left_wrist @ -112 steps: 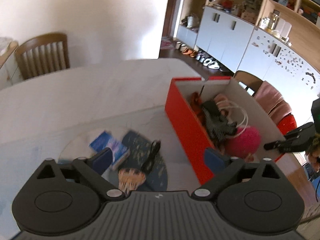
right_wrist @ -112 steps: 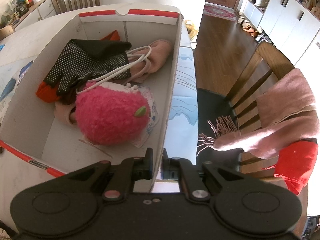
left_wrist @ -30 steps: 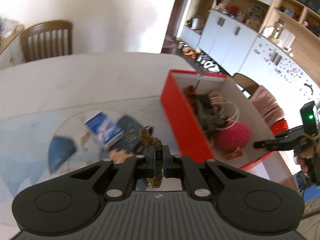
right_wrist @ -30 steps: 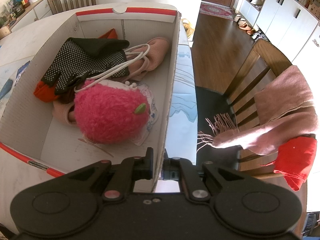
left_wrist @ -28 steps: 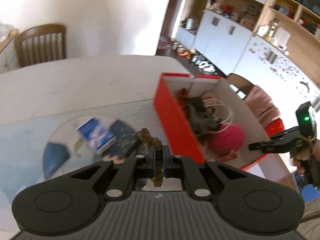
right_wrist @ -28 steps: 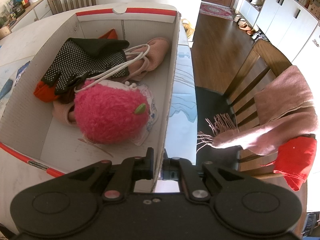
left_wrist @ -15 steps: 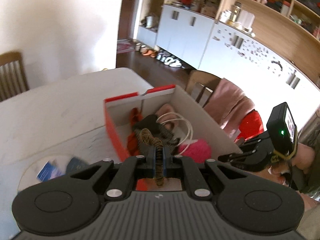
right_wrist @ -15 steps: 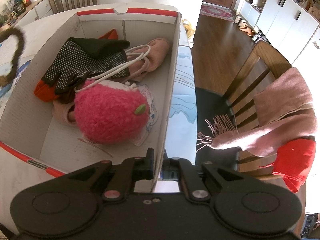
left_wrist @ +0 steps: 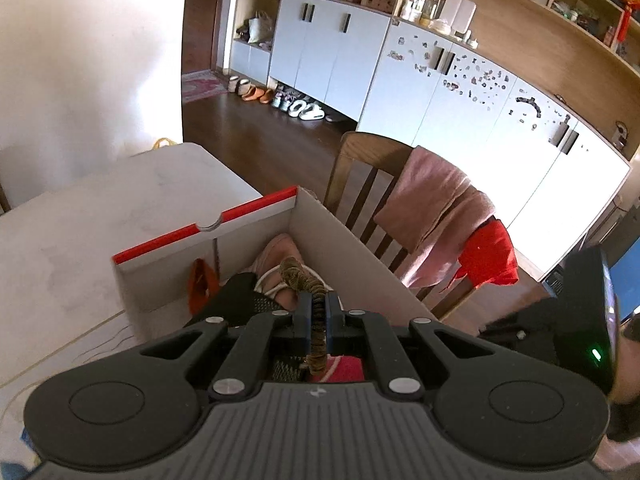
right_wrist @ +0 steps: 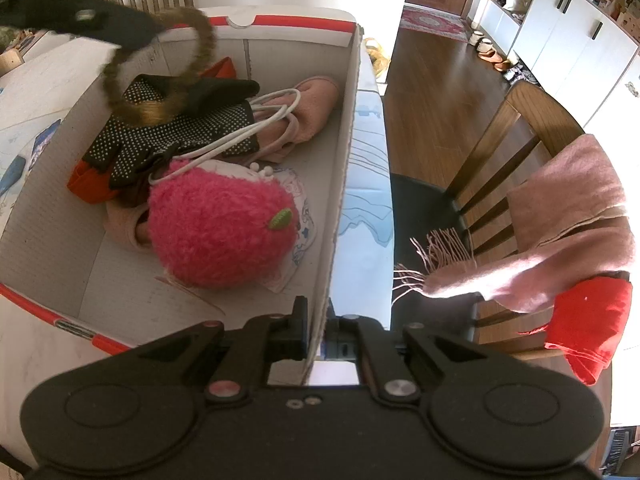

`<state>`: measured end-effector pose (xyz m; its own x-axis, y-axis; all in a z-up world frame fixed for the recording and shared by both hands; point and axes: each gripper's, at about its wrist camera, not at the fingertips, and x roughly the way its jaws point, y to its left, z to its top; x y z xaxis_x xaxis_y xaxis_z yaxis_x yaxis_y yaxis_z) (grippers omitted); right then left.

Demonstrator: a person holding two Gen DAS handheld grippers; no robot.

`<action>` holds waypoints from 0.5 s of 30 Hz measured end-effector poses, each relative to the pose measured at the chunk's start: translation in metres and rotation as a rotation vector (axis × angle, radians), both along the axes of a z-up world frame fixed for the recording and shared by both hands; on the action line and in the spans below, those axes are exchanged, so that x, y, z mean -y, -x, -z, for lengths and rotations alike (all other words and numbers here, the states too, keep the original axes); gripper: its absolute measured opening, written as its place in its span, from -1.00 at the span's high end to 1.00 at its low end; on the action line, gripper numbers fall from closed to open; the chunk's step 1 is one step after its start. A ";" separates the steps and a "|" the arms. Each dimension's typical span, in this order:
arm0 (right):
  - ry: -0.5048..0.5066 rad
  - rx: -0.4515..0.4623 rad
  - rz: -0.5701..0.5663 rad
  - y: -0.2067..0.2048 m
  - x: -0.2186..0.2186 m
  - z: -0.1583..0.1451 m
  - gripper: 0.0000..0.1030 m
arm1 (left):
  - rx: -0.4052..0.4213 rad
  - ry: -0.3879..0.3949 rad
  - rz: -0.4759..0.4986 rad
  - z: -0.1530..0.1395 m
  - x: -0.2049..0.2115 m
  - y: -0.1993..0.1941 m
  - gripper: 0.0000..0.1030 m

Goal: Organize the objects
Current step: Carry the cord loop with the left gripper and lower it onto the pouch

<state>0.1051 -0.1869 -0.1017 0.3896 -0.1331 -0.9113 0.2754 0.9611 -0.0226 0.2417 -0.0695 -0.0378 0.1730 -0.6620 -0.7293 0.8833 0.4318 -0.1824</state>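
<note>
Brown braided hair band [right_wrist: 160, 68], light + floppy (pinch anywhere), clamped in left gripper [left_wrist: 316, 316] over box [right_wrist: 344, 168] at 11 o'clock; right gripper [right_wrist: 316, 320] clamped on box wall.

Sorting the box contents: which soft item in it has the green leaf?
The fluffy pink ball; the dotted black glove and pink slipper have none.

I see bare floor in the red-rimmed white cardboard box [right_wrist: 344, 184] only at lower left of the right wrist view; the fuzzy pink ball [right_wrist: 218, 226] and black dotted glove [right_wrist: 176, 140] crowd its middle and upper part.
</note>
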 end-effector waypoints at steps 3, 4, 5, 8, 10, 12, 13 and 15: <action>-0.005 0.001 0.004 0.000 0.000 0.000 0.91 | -0.006 -0.012 0.003 0.010 0.013 -0.006 0.90; -0.006 0.001 0.005 0.000 0.000 0.000 0.91 | -0.008 -0.022 0.000 0.015 0.018 -0.009 0.90; -0.007 0.001 0.006 0.000 0.000 0.000 0.91 | -0.011 -0.033 -0.004 0.019 0.022 -0.012 0.90; -0.011 0.001 0.010 0.000 0.001 0.001 0.91 | -0.031 -0.059 -0.021 0.033 0.031 -0.021 0.90; -0.014 0.001 0.012 0.001 0.001 0.001 0.91 | -0.042 -0.081 -0.032 0.043 0.034 -0.028 0.90; -0.016 0.002 0.015 0.001 0.002 0.001 0.91 | -0.046 -0.105 -0.035 0.051 0.035 -0.032 0.90; -0.017 0.003 0.016 0.001 0.003 0.001 0.91 | -0.047 -0.120 -0.040 0.056 0.035 -0.034 0.90; -0.019 0.003 0.018 0.001 0.003 0.001 0.91 | -0.045 -0.146 -0.044 0.064 0.034 -0.037 0.90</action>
